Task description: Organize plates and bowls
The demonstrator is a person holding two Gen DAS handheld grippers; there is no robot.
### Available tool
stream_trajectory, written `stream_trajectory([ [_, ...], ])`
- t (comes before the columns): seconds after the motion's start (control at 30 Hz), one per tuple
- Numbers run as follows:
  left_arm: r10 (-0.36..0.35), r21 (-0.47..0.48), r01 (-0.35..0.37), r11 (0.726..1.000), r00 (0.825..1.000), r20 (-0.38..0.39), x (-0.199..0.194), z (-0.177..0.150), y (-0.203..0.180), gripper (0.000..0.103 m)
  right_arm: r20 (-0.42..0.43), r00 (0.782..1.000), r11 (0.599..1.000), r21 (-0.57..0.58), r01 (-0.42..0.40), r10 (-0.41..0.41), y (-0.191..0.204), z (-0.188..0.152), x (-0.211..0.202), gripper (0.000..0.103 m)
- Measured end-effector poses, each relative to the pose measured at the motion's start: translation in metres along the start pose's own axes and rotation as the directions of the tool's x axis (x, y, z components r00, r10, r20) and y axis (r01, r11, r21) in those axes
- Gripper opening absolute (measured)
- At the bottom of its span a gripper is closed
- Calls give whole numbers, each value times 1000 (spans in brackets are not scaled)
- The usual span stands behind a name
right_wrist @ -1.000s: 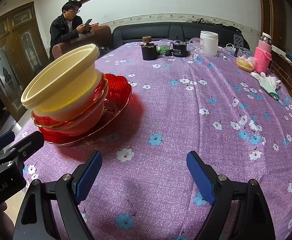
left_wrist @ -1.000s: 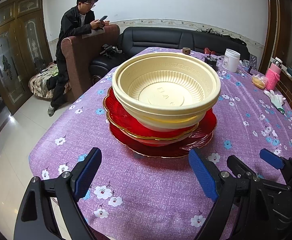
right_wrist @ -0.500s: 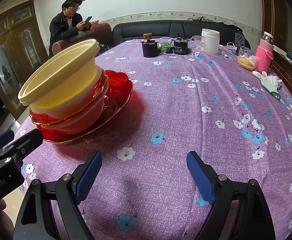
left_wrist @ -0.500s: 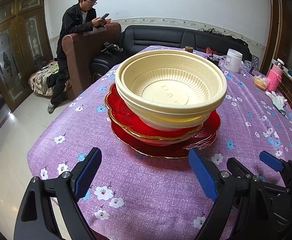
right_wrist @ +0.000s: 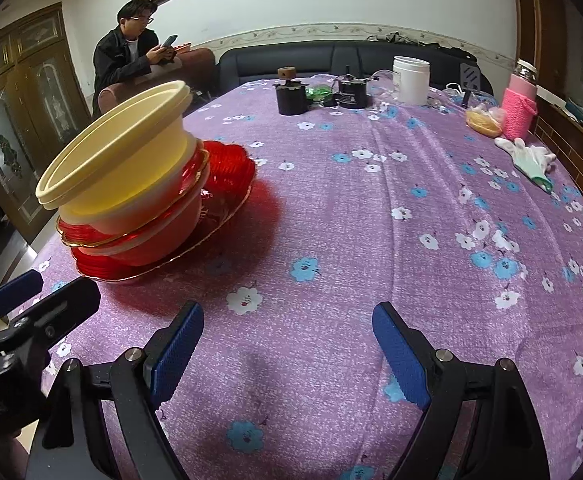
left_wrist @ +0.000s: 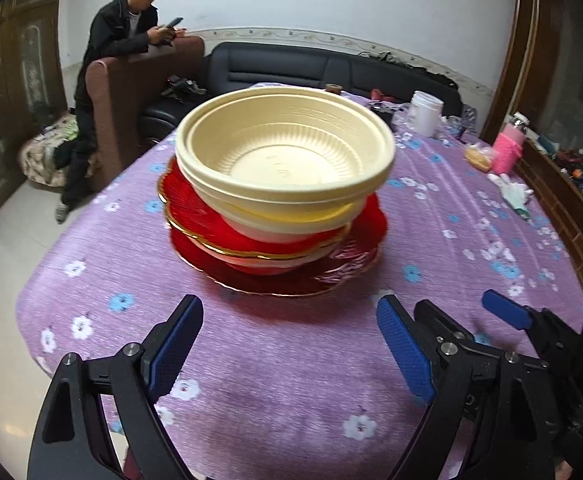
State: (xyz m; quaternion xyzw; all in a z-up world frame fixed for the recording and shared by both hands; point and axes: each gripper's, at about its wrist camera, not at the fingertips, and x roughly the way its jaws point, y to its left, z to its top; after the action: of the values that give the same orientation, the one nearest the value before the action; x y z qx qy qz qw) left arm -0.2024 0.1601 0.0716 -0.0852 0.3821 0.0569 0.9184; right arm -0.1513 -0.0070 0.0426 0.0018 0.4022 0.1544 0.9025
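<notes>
cream bowls mouth-up, tilted, on red plates, both tools empty, spread wide

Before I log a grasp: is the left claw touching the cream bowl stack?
Apart. The left wrist view shows the open left claw short of the cream bowl stack, with bare purple tablecloth between its fingers.

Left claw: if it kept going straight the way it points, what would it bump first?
Probably the wide red glass plate under the stacked cream plastic bowls. The open left claw aims at that stack, though it might touch the purple flowered tablecloth first.
</notes>
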Motion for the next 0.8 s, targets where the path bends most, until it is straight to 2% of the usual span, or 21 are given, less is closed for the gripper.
stream_trajectory([
  [0.1,-30,-11,30,999,999,33,-8,-1,1,88,6,1000,1000,7,7,-7,-3,-2,-4,89],
  [0.17,-16,-16,18,1000,994,105,-21,0,1,88,10,1000,1000,7,10,-10,-2,-3,-7,89],
  [0.2,-3,-20,6,1000,988,157,-31,-1,1,88,13,1000,1000,4,11,-11,-1,-3,-9,89],
  [0.23,12,-24,-8,1000,980,196,-39,0,1,93,17,1000,1000,0,12,-12,0,-3,-10,89],
  [0.27,32,-32,-25,999,971,237,-49,0,1,103,23,1000,1000,-4,12,-12,1,-2,-12,89],
  [0.33,53,-49,-40,998,951,305,-65,5,1,103,46,999,1000,-12,5,-4,4,-1,-17,89],
  [0.4,52,-57,-35,998,938,343,-75,7,1,103,63,998,1000,-25,-3,4,8,1,-22,89],
  [0.5,38,-46,-24,999,938,344,-74,14,-2,103,75,997,999,-52,-11,14,18,6,-26,89],
  [0.7,42,-5,-42,999,972,232,-55,14,-7,103,68,997,995,-100,-17,24,33,7,-25,89],
  [0.8,54,-8,-54,999,978,203,-48,13,-4,103,57,998,995,-97,-22,28,34,6,-22,90],
])
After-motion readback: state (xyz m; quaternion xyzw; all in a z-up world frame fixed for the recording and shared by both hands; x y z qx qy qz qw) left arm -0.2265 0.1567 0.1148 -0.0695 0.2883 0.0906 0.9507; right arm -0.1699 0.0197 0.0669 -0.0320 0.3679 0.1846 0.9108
